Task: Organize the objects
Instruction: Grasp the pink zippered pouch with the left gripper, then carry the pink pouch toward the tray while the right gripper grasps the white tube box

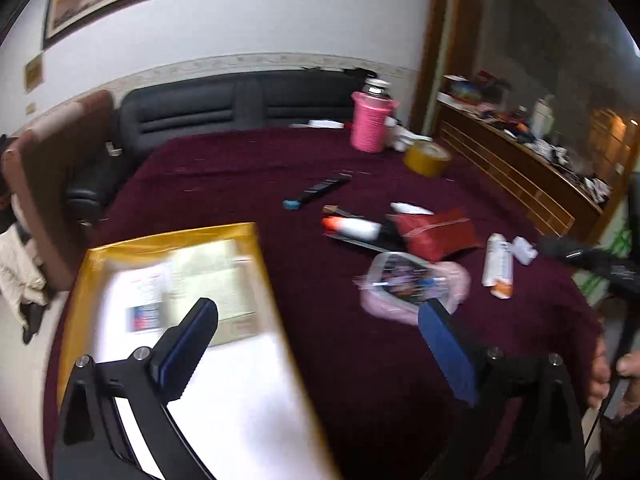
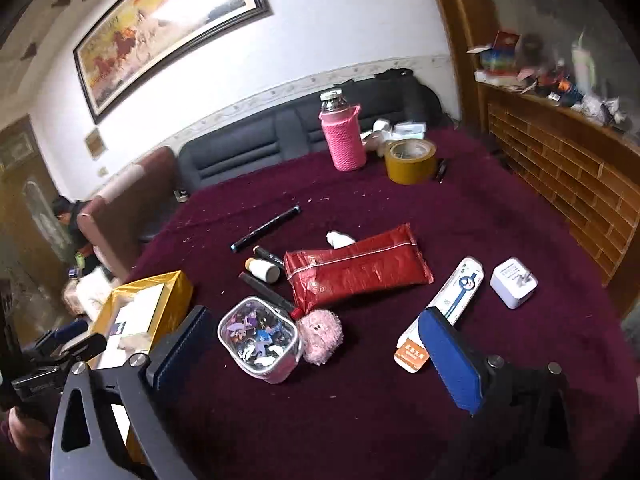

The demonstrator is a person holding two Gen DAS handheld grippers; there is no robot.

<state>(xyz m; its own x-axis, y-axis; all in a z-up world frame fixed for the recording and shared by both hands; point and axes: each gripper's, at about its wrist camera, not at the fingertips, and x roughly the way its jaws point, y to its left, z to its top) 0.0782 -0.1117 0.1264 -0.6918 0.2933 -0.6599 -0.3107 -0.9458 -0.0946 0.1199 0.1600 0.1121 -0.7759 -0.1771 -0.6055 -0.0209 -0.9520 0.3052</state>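
A gold box [image 1: 176,304] with a white inside sits at the table's near left; it also shows in the right wrist view [image 2: 140,312]. My left gripper [image 1: 316,320] is open and empty, its left finger over the box. My right gripper [image 2: 312,328] is open and empty above a clear pouch [image 2: 260,340] with a pink pompom [image 2: 320,336]. A red pouch [image 2: 356,268], a white tube box [image 2: 440,312], a white charger [image 2: 514,282], a black pen [image 2: 266,228] and a small white bottle [image 2: 262,269] lie scattered on the maroon cloth.
A pink-sleeved flask [image 2: 343,136] and a roll of yellow tape [image 2: 410,160] stand at the far side of the table [image 2: 400,420]. A dark sofa [image 2: 256,144] and a brown chair [image 2: 128,208] lie beyond. A cluttered wooden cabinet [image 2: 568,168] is on the right.
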